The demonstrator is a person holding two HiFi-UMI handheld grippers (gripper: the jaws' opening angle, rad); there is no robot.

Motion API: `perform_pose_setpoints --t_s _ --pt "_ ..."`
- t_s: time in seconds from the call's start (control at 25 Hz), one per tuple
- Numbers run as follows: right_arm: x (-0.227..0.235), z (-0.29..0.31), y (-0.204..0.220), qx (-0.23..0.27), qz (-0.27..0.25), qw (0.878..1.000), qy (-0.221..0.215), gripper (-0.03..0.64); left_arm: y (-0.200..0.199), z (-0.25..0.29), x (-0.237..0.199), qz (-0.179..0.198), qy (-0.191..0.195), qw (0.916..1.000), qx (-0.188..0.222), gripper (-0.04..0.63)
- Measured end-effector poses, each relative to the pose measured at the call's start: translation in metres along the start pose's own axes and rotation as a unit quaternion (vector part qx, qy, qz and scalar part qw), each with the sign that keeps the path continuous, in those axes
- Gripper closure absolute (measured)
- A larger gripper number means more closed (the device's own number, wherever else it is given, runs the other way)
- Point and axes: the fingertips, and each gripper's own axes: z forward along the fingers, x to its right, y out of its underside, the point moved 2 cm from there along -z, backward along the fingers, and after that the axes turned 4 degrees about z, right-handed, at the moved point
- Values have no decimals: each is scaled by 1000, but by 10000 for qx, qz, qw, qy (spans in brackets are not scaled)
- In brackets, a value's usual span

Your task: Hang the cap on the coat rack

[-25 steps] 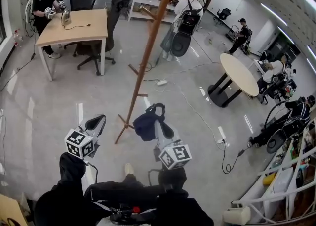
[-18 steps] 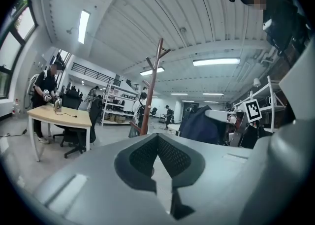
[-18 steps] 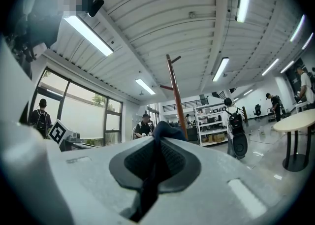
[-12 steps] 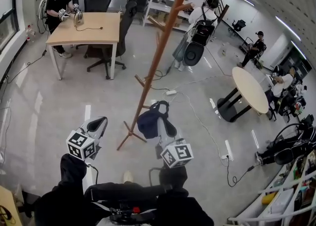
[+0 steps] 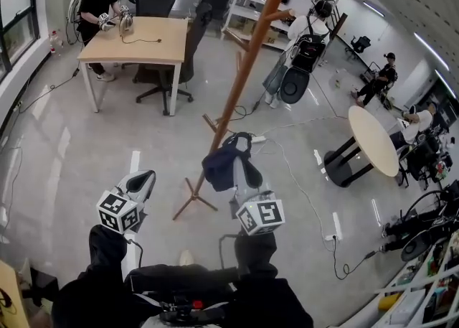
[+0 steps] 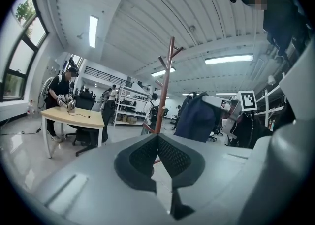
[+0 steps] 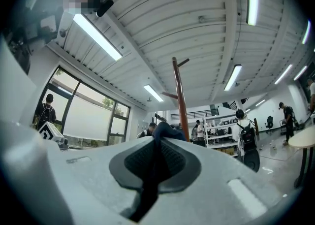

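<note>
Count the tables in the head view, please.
2. A rectangular light wooden table stands at the upper left; a round light-topped table on a dark base stands at the right. A wooden corner at the lower left may be a third.

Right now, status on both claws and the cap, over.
Left claw shut, empty. Right claw shut on cap. Cap close by coat rack pole, not yet hung. Nothing seen between them.

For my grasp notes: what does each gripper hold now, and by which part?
Right gripper: the dark blue cap, pinched by a thin edge of its fabric; which edge cannot be told. Left gripper: nothing.
</note>
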Motion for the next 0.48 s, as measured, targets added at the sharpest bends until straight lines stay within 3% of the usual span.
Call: perform_pose_setpoints --t_s 0.48 --pt "10 43 -69 639 -451 9967 -197 607 5 6 -9 -121 -230 9997 -6 592"
